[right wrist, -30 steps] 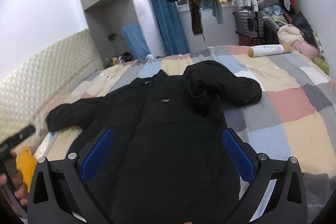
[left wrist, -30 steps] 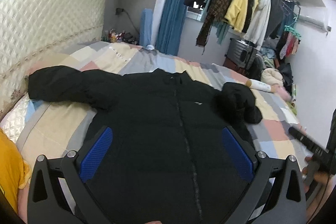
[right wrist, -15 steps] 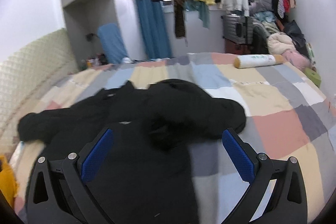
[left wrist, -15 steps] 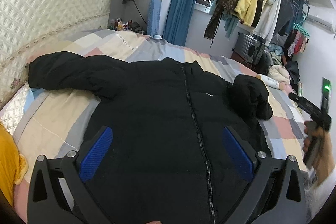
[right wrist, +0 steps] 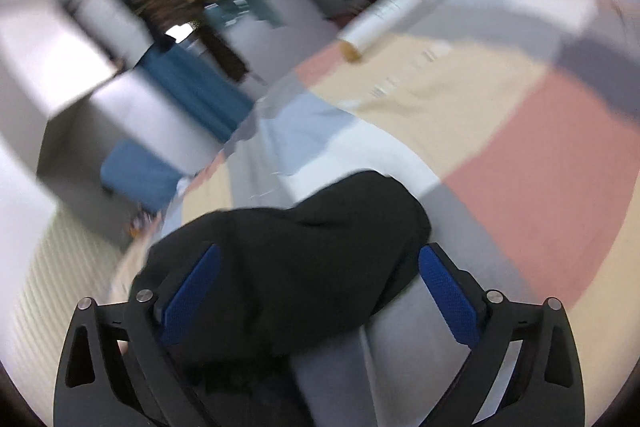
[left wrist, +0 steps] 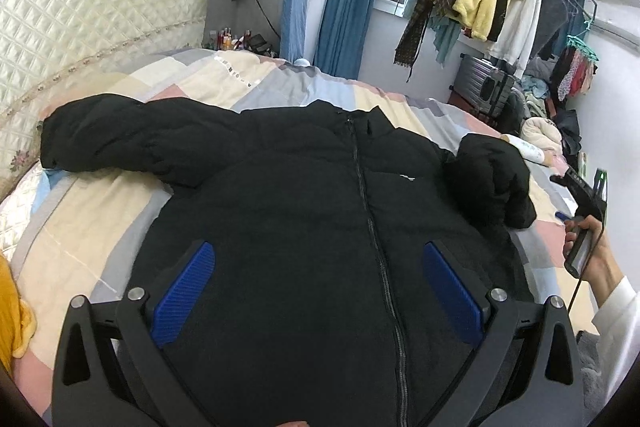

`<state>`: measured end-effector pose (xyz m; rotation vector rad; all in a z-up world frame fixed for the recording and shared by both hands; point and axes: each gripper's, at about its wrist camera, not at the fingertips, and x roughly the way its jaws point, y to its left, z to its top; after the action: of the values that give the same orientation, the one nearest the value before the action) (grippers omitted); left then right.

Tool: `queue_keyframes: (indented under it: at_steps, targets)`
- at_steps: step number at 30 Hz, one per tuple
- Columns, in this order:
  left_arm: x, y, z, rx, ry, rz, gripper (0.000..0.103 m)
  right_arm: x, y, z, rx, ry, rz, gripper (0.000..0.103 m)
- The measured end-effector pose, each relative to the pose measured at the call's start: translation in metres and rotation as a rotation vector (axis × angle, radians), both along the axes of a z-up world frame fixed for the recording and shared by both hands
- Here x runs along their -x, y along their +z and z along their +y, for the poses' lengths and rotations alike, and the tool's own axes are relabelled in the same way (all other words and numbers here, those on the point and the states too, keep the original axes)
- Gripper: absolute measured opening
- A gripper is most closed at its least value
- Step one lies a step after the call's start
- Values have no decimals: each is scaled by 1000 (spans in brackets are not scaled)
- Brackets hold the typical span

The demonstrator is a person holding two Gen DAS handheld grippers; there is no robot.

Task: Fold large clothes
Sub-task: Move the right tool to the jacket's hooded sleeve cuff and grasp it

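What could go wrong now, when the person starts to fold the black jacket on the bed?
1. The right sleeve is already bunched on the black jacket, while the left sleeve lies stretched out, so the fold may come out uneven.
2. The right hand-held gripper is open over the bunched sleeve and its view is blurred; a hasty pinch may catch several layers.
3. The puffy, zipped fabric may slip or spring back.

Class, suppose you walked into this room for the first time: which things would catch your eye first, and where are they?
A big black jacket lies zipped and spread across the patchwork bedspread, one sleeve stretched toward the quilted headboard, the other bunched up at the far side. Behind the bed, a yellow fleece stands out among clothes hanging on a rail. Both grippers, left and right, are open.
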<state>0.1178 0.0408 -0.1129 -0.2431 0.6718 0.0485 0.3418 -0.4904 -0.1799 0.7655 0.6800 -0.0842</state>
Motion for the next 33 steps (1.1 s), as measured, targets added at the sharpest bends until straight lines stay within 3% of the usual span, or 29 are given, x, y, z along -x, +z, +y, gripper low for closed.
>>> queue_keyframes:
  at_steps: [6,15,19,21,23,26,29,33]
  targets:
    - [-23,-21,4,21,23,30,103,-8,-67,-18,-240,-95,39,89]
    - [-47,-44,17,40,91,54,103,-24,-91,-26,-345,-175,-46,88]
    - [-50,-52,19,44,89,76,103,-34,-89,-20,-278,-196,-31,84]
    - [-49,-55,18,25,85,76,103,-38,-88,-19,-274,-183,-32,76]
    - [-45,-55,17,-2,78,69,103,-42,-88,-22,-304,-158,-38,47]
    - [-37,-55,19,-29,75,64,103,-47,-78,-22,-234,-105,-38,30]
    - [-34,-52,26,-8,83,59,103,-44,-61,-16,-120,-90,-39,20]
    - [-33,-50,29,-6,78,52,103,-29,-28,-27,-10,-136,-53,16]
